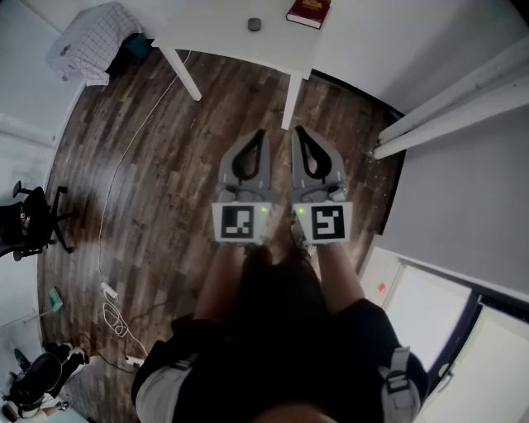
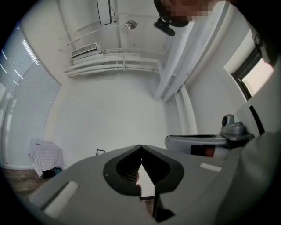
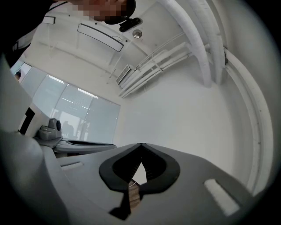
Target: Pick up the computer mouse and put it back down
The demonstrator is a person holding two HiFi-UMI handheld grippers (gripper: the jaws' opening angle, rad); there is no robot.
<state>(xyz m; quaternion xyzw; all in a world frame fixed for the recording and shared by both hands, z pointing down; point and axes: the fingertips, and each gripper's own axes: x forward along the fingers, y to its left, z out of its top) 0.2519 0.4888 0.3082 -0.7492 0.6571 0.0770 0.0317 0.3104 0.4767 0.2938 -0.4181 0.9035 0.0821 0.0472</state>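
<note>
The computer mouse point(image 1: 254, 24) is a small dark object on the white table point(image 1: 223, 33) at the far top of the head view. Both grey grippers are held side by side over the wooden floor, well short of the table and pointing toward it. My left gripper point(image 1: 262, 133) has its jaws closed tip to tip with nothing between them, as the left gripper view also shows point(image 2: 140, 146). My right gripper point(image 1: 297, 130) is likewise shut and empty point(image 3: 141, 144). Both gripper views look slightly upward at white walls and ceiling; neither shows the mouse.
A red book point(image 1: 308, 11) lies on the table right of the mouse. Two white table legs point(image 1: 291, 101) stand ahead of the grippers. A checked cloth point(image 1: 89, 40) sits at far left, an office chair point(image 1: 29, 219) at left, and cables with a power strip point(image 1: 109, 291) on the floor.
</note>
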